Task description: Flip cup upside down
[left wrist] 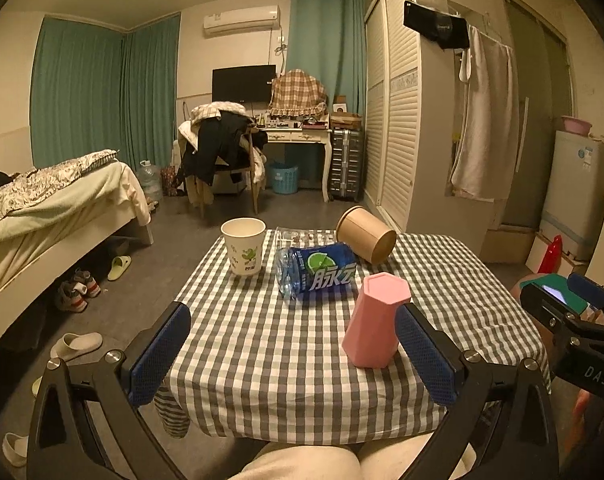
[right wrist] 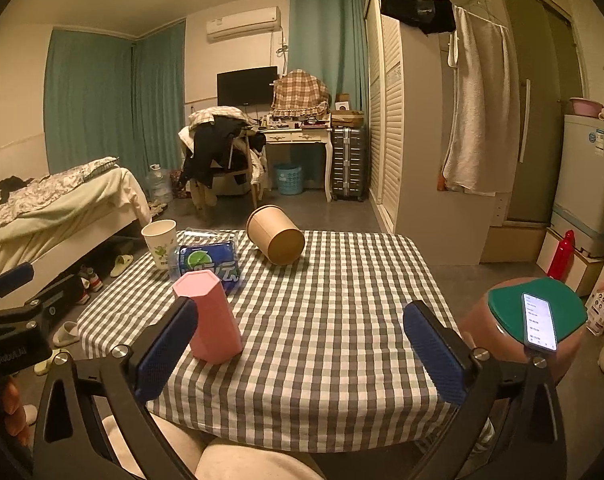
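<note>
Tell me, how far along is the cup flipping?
Possibly done: the pink cup stands with its closed hexagonal end up, apparently already upside down on the checked table. Nothing is in hand; the left claw and right claw are open. The paper cup is upright and untouched.

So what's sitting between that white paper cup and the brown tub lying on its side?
A blue-labelled bottle lies on its side between the white paper cup and the brown tub, nearer the camera. Both views show it.
</note>
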The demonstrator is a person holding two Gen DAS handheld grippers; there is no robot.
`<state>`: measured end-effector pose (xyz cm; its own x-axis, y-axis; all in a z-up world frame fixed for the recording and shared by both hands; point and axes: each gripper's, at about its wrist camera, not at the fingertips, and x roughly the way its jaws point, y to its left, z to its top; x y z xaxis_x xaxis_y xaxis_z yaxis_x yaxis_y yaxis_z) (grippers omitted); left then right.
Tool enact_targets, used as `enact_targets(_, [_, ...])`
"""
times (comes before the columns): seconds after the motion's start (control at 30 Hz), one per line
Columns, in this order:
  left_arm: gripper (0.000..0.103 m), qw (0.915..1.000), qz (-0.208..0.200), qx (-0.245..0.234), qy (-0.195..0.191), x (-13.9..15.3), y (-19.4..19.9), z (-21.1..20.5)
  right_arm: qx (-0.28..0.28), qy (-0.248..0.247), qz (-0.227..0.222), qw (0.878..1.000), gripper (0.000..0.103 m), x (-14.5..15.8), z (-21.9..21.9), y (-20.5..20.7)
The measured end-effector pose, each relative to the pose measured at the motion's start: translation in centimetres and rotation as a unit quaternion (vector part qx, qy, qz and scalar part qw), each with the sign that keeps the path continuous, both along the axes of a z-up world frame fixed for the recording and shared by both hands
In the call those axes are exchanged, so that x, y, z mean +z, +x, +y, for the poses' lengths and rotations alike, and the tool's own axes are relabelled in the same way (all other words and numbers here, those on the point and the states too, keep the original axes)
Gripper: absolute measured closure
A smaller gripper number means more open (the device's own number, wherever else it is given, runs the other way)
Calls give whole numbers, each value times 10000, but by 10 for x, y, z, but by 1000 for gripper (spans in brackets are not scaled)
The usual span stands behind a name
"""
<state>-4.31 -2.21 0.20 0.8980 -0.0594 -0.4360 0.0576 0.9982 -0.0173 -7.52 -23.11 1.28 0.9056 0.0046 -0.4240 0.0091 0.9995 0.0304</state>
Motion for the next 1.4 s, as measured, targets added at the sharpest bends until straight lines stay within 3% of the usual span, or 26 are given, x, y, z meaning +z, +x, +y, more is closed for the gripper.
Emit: enact_targets(1.4, [0, 9999, 73, 138, -27, -2, 0, 0, 22, -8, 87, 10000, 0, -5, 4, 3])
